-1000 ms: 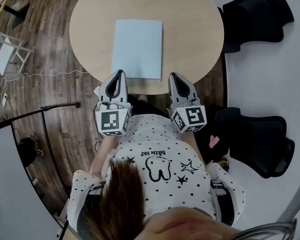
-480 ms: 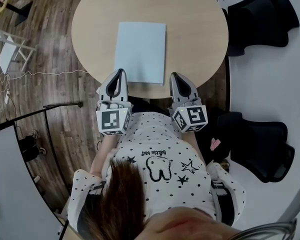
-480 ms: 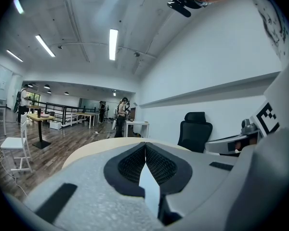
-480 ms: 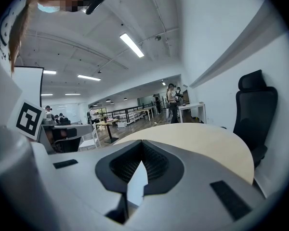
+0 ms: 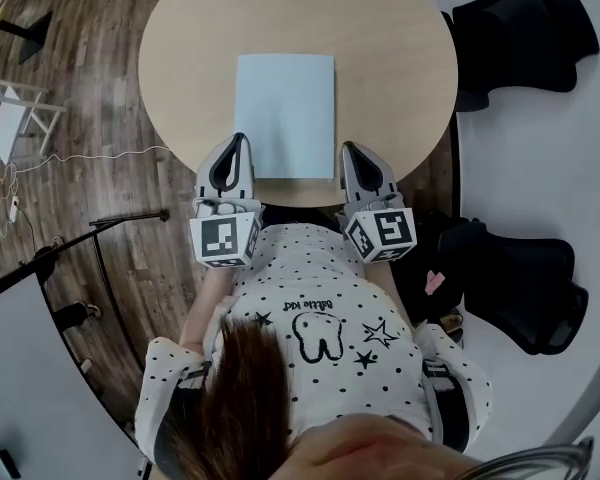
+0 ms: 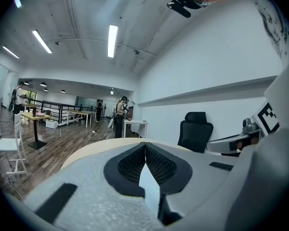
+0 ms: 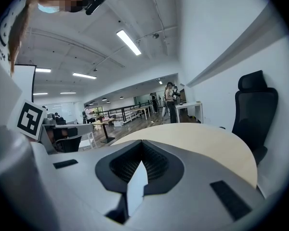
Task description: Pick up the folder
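Head view shows left gripper and right gripper, jaws together, flanking folder.

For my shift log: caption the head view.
Left gripper and right gripper, both shut, flank the pale blue folder flat on the round table.

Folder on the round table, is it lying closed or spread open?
Closed and flat: the folder shows as one plain pale blue rectangle on the table, with no second leaf or raised edge.
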Motion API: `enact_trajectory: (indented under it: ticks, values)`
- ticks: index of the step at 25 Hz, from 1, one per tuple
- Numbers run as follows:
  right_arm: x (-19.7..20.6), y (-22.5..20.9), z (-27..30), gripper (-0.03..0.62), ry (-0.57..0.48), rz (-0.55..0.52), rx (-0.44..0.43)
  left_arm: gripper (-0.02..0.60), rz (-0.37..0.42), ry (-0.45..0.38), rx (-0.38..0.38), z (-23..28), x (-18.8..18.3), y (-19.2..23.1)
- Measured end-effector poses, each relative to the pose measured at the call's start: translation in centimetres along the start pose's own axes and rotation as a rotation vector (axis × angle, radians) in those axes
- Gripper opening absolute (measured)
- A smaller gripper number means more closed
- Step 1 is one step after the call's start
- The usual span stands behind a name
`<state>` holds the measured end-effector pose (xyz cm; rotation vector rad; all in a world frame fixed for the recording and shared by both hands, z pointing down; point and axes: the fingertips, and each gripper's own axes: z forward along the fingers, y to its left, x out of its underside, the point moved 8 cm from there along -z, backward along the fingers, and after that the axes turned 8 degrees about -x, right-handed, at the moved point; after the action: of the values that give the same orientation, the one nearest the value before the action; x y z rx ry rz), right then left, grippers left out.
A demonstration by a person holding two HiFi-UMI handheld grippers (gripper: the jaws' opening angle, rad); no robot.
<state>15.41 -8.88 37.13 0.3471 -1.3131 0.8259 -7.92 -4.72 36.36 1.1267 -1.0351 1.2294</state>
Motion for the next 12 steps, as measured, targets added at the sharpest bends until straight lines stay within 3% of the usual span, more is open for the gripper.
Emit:
enact_trajectory:
  ticks: [12]
  values:
    - [0.9, 2.7, 3.3, 0.006, 0.012, 0.015, 0.058, 0.017, 0.046, 0.018, 0.059, 0.9, 0.8, 4.5]
